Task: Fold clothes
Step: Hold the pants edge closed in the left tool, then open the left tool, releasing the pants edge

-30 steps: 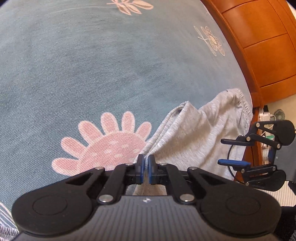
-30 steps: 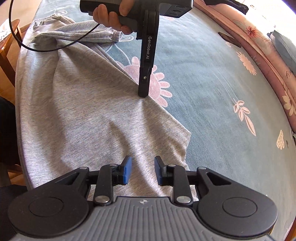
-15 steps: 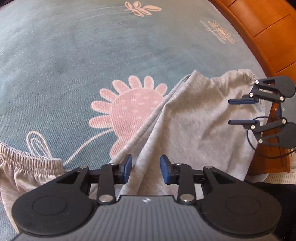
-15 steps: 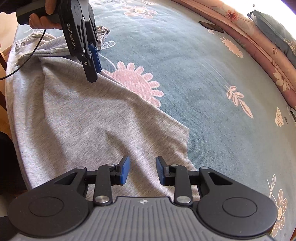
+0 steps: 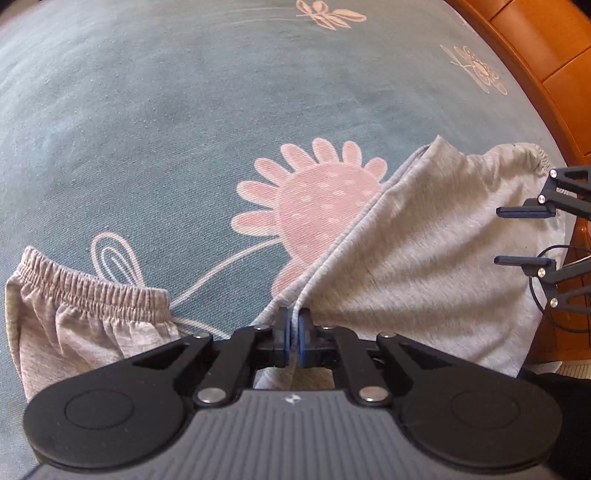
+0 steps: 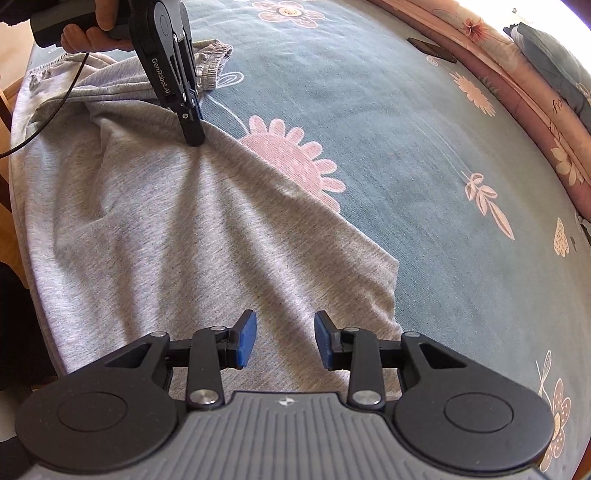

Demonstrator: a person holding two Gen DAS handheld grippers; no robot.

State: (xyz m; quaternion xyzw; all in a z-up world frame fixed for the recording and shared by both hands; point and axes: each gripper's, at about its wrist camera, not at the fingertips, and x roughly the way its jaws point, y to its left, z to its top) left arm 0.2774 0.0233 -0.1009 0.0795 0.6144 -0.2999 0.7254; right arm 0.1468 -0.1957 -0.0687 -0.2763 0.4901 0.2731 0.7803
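Left wrist view: left gripper [image 5: 294,334] jaws pinch creased grey garment [image 5: 424,266]; right gripper [image 6: 283,339] jaws spread.

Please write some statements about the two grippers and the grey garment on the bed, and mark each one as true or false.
1. The left gripper is shut on an edge of the grey garment. True.
2. The right gripper is clamped on the cloth. False: its jaws stand apart above the garment and hold nothing.
3. The garment lies on a blue-green bedspread with pink flowers. True.
4. The garment is already folded into a neat square. False: it lies spread out and wrinkled, with an elastic cuff lying off to one side.
5. In the right wrist view, a bare hand holds the handle of the left gripper. True.
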